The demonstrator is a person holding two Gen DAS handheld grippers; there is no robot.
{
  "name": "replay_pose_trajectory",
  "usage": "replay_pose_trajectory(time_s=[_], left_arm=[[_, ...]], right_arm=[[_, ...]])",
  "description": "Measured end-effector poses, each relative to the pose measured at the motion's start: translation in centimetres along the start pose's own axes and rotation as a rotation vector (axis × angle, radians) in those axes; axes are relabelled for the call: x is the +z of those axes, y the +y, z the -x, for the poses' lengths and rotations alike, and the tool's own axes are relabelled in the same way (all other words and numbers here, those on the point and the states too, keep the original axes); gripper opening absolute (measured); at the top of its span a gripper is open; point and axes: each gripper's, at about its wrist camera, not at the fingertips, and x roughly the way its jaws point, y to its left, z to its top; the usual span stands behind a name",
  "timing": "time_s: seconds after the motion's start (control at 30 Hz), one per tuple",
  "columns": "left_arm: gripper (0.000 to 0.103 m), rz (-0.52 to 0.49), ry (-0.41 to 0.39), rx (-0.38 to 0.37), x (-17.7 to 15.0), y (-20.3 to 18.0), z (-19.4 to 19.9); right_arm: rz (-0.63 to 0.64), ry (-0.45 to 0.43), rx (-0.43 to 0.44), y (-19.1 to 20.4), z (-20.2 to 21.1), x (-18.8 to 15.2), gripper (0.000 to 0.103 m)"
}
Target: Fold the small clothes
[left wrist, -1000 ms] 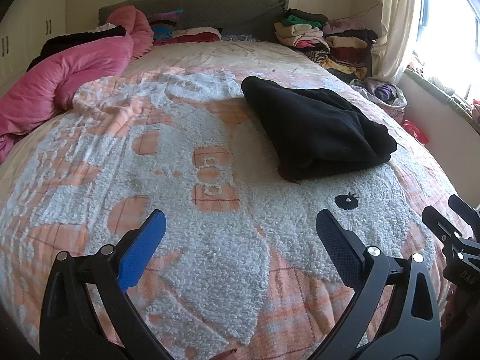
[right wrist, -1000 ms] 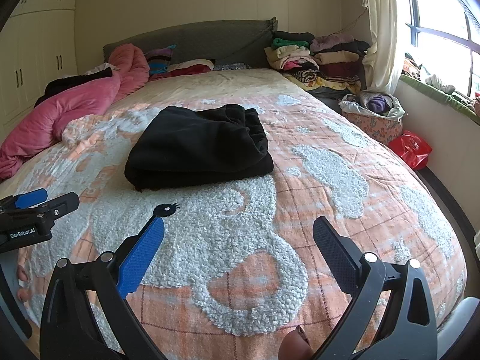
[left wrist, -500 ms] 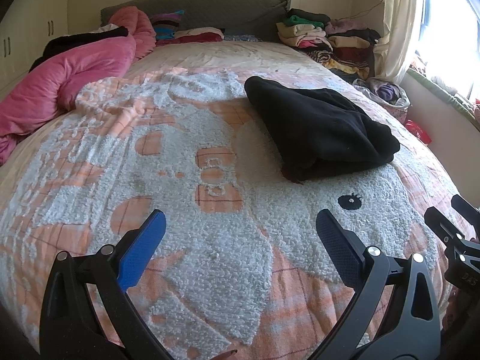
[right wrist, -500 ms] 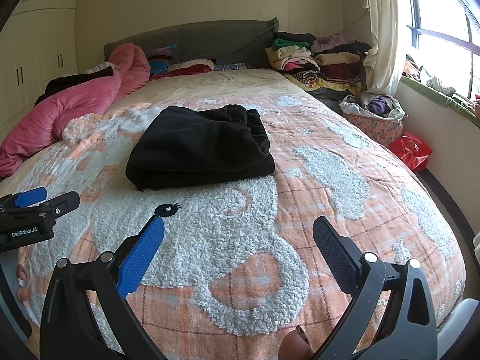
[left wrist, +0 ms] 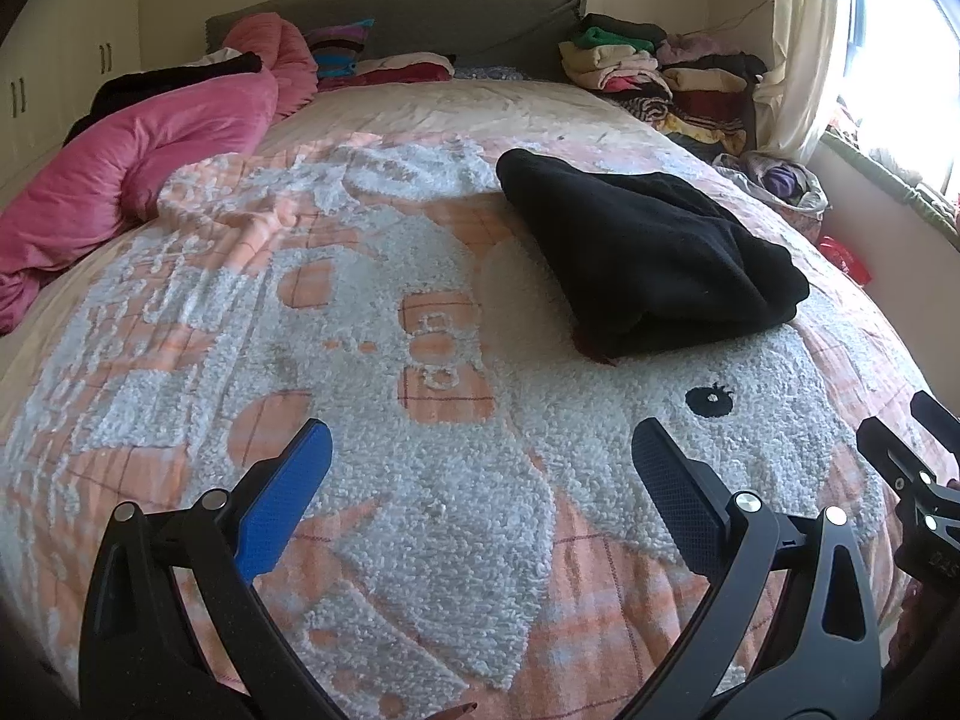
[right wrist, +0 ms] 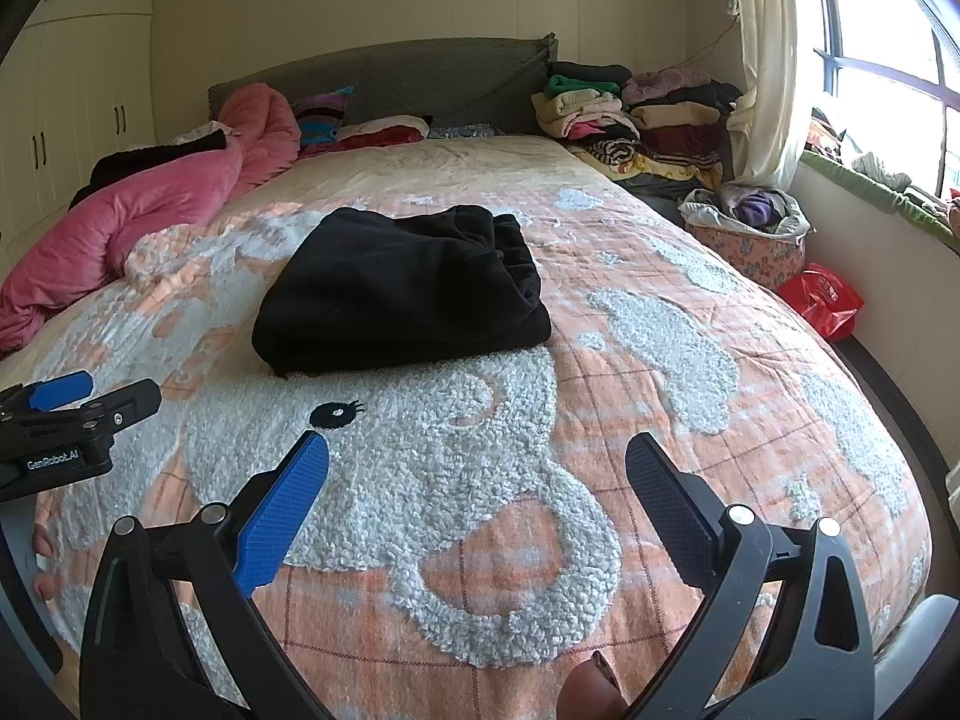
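A pink duvet (right wrist: 138, 210) lies bunched along the far left edge of the bed (right wrist: 720, 420), with a black cloth (right wrist: 156, 156) on top of it. Pillows (right wrist: 360, 126) sit against the grey headboard (right wrist: 390, 78). At the far right corner a pile of folded clothes (right wrist: 630, 114) stands beside the curtain (right wrist: 762, 60). On the floor to the right are a laundry basket (right wrist: 750, 234) and a red bag (right wrist: 822, 300). Nothing lies between the grippers and the garment.

The black garment (right wrist: 402, 294) is folded into a rough rectangle and rests flat in the middle of the bed, its long axis running left to right in the right wrist view, the thick folded edge nearest the camera.

The bed carries an orange checked blanket with fluffy white cartoon patches. Cream wardrobes (right wrist: 78, 90) line the left wall and a bright window (right wrist: 888, 60) the right.

The left gripper (left wrist: 480, 450) hovers over the near blanket, jaws spread wide, holding nothing. The right gripper (right wrist: 477, 459) hovers just beside it to the right, likewise spread wide and empty, well short of the garment
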Motion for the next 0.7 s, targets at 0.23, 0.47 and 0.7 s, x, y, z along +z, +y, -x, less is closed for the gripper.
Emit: replay_pose_trajectory(time_s=[0.23,0.47,0.7], left_arm=[[0.094,0.008,0.025,-0.006,-0.1,0.1,-0.4],[0.094,0.116,0.049,-0.008,1.3,3.8,0.0],[0.094,0.333,-0.048,0.32,6.5,21.8,1.4]], right_arm=[[-0.033,0.011,-0.015,-0.9,0.1,-0.4,0.099],[-0.298,0.031,-0.217,-10.3,2.6,-2.4,0.099],[-0.63,0.123,-0.755,-29.6,10.4,-10.2,0.099]])
